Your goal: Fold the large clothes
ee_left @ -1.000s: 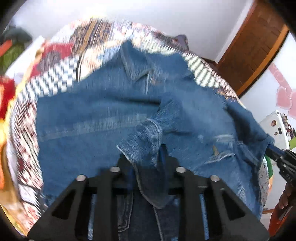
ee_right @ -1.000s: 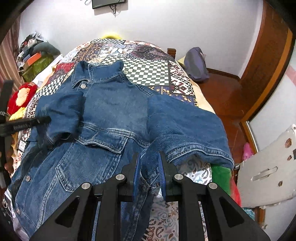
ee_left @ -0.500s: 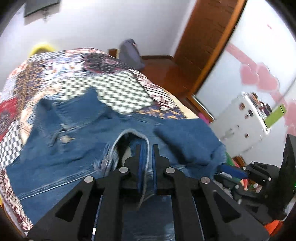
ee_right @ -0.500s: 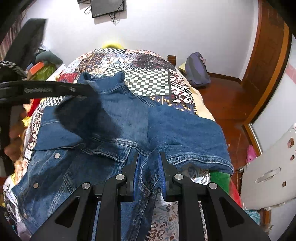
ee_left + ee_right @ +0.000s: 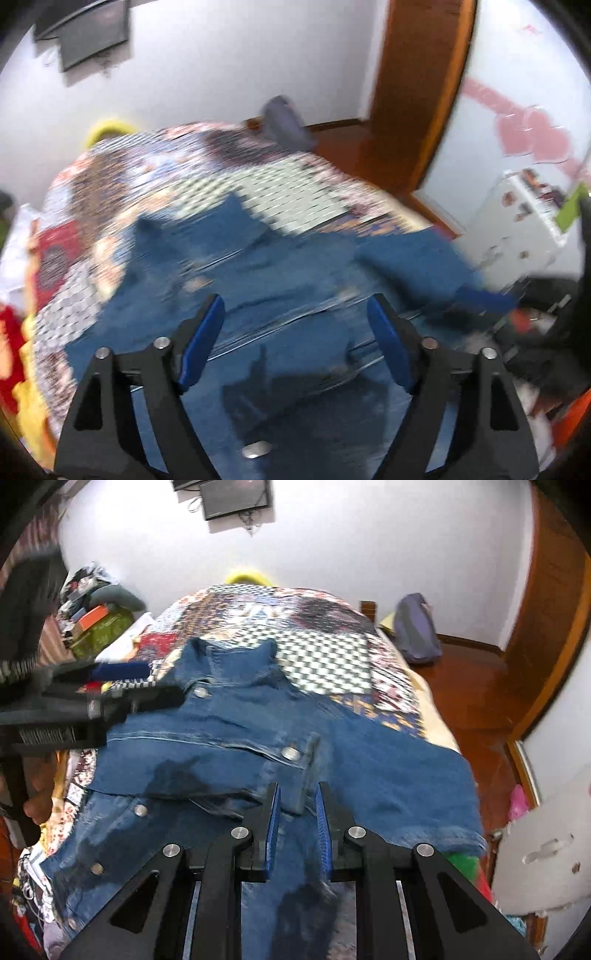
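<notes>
A blue denim jacket (image 5: 258, 738) lies spread on the patchwork bed, collar toward the far wall; it also shows, blurred, in the left wrist view (image 5: 280, 295). Its left sleeve lies folded across the chest. My left gripper (image 5: 295, 310) is open and empty above the jacket's middle; it also shows at the left of the right wrist view (image 5: 122, 683). My right gripper (image 5: 297, 797) is shut on a fold of the jacket's right front, beside the right sleeve (image 5: 406, 775).
The bed's patchwork quilt (image 5: 325, 661) runs toward the far wall. Piled clutter (image 5: 92, 616) sits at the left. A grey backpack (image 5: 417, 635) stands on the wooden floor at the right, near a brown door (image 5: 554, 627). A white appliance (image 5: 524, 214) stands at right.
My left gripper has carried the left sleeve across the jacket, let it go and opened. It has lifted away. My right gripper has kept its hold and moved forward over the jacket.
</notes>
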Tool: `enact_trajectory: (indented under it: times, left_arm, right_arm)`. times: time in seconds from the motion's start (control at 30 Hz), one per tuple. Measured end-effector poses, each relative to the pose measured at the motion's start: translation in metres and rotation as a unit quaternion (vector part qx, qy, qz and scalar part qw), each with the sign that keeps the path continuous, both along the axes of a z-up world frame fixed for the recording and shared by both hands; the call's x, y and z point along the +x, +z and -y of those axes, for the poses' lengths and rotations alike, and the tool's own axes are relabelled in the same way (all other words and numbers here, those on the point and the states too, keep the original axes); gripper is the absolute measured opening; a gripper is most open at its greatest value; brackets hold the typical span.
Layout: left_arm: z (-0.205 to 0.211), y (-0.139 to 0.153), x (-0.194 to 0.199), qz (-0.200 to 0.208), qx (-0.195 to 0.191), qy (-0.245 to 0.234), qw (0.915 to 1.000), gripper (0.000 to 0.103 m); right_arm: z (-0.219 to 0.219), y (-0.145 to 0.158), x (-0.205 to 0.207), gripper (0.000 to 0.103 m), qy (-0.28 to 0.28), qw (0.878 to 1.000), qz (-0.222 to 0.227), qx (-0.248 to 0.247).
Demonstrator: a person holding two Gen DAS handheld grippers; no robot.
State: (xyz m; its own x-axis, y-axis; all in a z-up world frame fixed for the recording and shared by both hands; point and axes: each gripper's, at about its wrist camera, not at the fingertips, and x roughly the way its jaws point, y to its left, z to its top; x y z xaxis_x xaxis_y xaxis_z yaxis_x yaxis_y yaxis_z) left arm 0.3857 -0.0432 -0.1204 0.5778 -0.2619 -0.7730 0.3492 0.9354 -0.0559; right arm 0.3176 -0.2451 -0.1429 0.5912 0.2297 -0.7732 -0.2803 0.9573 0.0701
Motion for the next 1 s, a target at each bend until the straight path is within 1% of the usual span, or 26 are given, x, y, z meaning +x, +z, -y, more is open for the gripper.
enact_trajectory:
  times: [0.03, 0.13, 0.23, 0.33, 0.4, 0.47, 0.53, 0.6, 0.63, 0.7, 0.77, 0.8, 0.9, 1.0]
  left_arm:
    - [-0.018, -0.010, -0.001, -0.009, 0.014, 0.016, 0.9997, 0.080]
    - [-0.061, -0.039, -0.004, -0.041, 0.039, 0.060, 0.9966, 0.080]
    - [-0.099, -0.071, -0.010, -0.074, 0.052, 0.100, 0.9909, 0.080]
    - [-0.126, -0.099, -0.017, -0.096, 0.063, 0.125, 0.9855, 0.080]
    - [-0.139, -0.114, -0.020, -0.109, 0.064, 0.134, 0.9829, 0.080]
    - [-0.145, -0.125, -0.023, -0.115, 0.057, 0.136, 0.9823, 0.081]
    - [-0.148, -0.131, -0.028, -0.110, 0.045, 0.136, 0.9835, 0.082]
    - [-0.147, -0.134, -0.029, -0.103, 0.056, 0.140, 0.9833, 0.091]
    - [-0.145, -0.136, -0.029, -0.097, 0.067, 0.142, 0.9828, 0.093]
    - [-0.141, -0.138, -0.030, -0.090, 0.082, 0.140, 0.9827, 0.094]
    - [-0.137, -0.138, -0.032, -0.080, 0.091, 0.136, 0.9833, 0.095]
    - [-0.137, -0.138, -0.033, -0.078, 0.090, 0.135, 0.9836, 0.095]
    - [-0.145, -0.141, -0.033, -0.089, 0.065, 0.142, 0.9837, 0.095]
    - [-0.152, -0.144, -0.034, -0.104, 0.037, 0.152, 0.9821, 0.095]
  right_arm:
    - [-0.009, 0.000, 0.006, 0.014, 0.010, 1.000, -0.005, 0.005]
    - [-0.032, -0.004, 0.020, 0.014, 0.036, 0.999, -0.021, 0.020]
    - [-0.064, -0.018, 0.038, 0.014, 0.062, 0.996, -0.051, 0.028]
    - [-0.092, -0.035, 0.054, 0.014, 0.080, 0.992, -0.087, 0.033]
    - [-0.114, -0.050, 0.065, 0.014, 0.096, 0.988, -0.116, 0.037]
    - [-0.129, -0.065, 0.071, 0.014, 0.105, 0.984, -0.138, 0.035]
    - [-0.146, -0.085, 0.077, 0.014, 0.110, 0.980, -0.162, 0.021]
    - [-0.157, -0.101, 0.082, 0.014, 0.111, 0.979, -0.173, -0.004]
    - [-0.162, -0.110, 0.083, 0.014, 0.107, 0.979, -0.173, -0.029]
    - [-0.165, -0.122, 0.082, 0.014, 0.116, 0.979, -0.161, -0.044]
    - [-0.168, -0.122, 0.076, 0.014, 0.134, 0.979, -0.139, -0.063]
    - [-0.169, -0.122, 0.073, 0.014, 0.137, 0.978, -0.131, -0.080]
    - [-0.173, -0.123, 0.067, 0.014, 0.142, 0.975, -0.112, -0.127]
    - [-0.173, -0.121, 0.065, 0.014, 0.142, 0.973, -0.109, -0.142]
